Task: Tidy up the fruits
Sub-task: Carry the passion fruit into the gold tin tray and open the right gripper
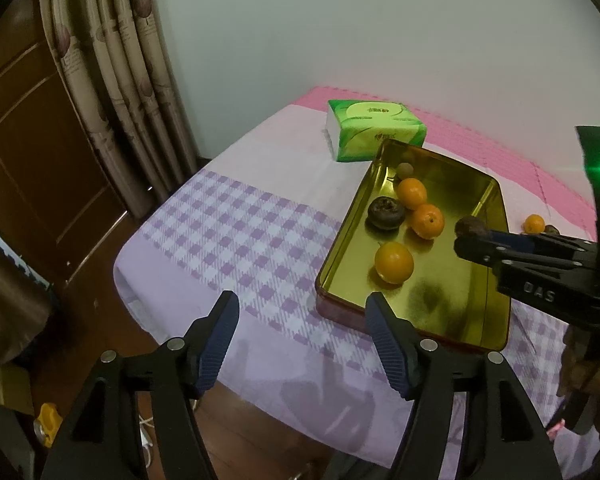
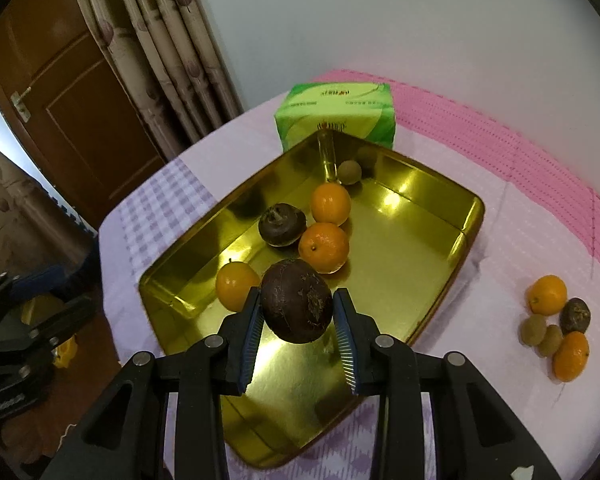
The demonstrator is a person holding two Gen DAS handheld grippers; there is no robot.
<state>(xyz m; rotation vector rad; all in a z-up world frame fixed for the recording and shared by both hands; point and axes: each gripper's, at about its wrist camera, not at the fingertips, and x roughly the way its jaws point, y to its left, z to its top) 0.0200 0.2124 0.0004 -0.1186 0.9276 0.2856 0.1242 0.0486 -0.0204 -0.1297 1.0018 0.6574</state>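
My right claw is clamped on a dark round fruit, pads pressing both its sides, and it hangs above the near half of the gold tin. My left claw stands open with nothing between its fingers, over the checked cloth just beside the tin's near corner.

In the tin: three oranges, another dark fruit touching one of them, and a small brown fruit up in the far corner. The tin's shiny floor mirrors the light.

Off to the right, on the bare cloth, a little heap waits: two oranges, a dark fruit and two small brown ones, all bunched and touching.

The table wears a lilac and white check that gives way to plain pale cloth further back. Along the far edge runs a pink ribbed mat. A green tissue pack sits just behind the tin's far corner.

Behind it all, a plain pale wall. To the left hang beige patterned curtains, then a brown wooden door with a metal handle. Brown wood floor below the table edge, and something yellow down there, too blurred to name.
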